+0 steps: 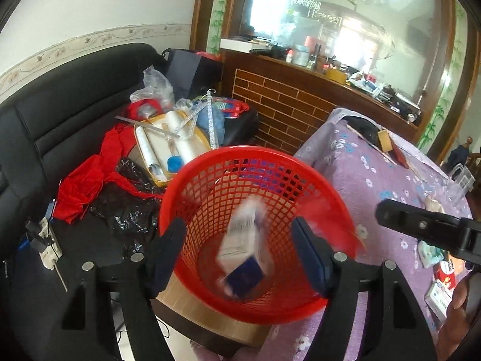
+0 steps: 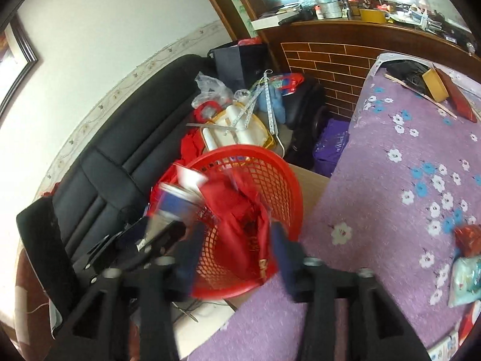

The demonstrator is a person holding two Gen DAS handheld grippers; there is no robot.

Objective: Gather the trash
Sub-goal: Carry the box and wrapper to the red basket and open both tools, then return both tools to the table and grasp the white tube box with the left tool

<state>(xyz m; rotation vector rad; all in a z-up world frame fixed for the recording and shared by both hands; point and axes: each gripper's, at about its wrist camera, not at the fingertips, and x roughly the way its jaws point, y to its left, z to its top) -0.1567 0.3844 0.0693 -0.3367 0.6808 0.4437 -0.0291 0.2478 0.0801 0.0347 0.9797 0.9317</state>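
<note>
A red mesh basket [image 1: 264, 180] stands beside the table with the purple flowered cloth [image 1: 375, 162]. My left gripper [image 1: 240, 258] is open right above the basket. A blurred white and blue carton [image 1: 245, 249] is in mid-air between its fingers, inside the basket. In the right wrist view the basket [image 2: 279, 180] sits ahead, with the carton [image 2: 177, 201] at its left rim near the left gripper's fingers [image 2: 156, 237]. My right gripper [image 2: 237, 258] is open, and a red packet [image 2: 237, 225] is blurred between its fingers over the basket.
A black sofa [image 1: 66, 111] at the left carries red cloth [image 1: 87, 186], black plastic bags [image 1: 126, 207] and a tray of rolls [image 1: 171, 147]. More wrappers [image 2: 469, 258] lie on the cloth at the right. A brick-patterned counter [image 1: 285, 105] stands behind.
</note>
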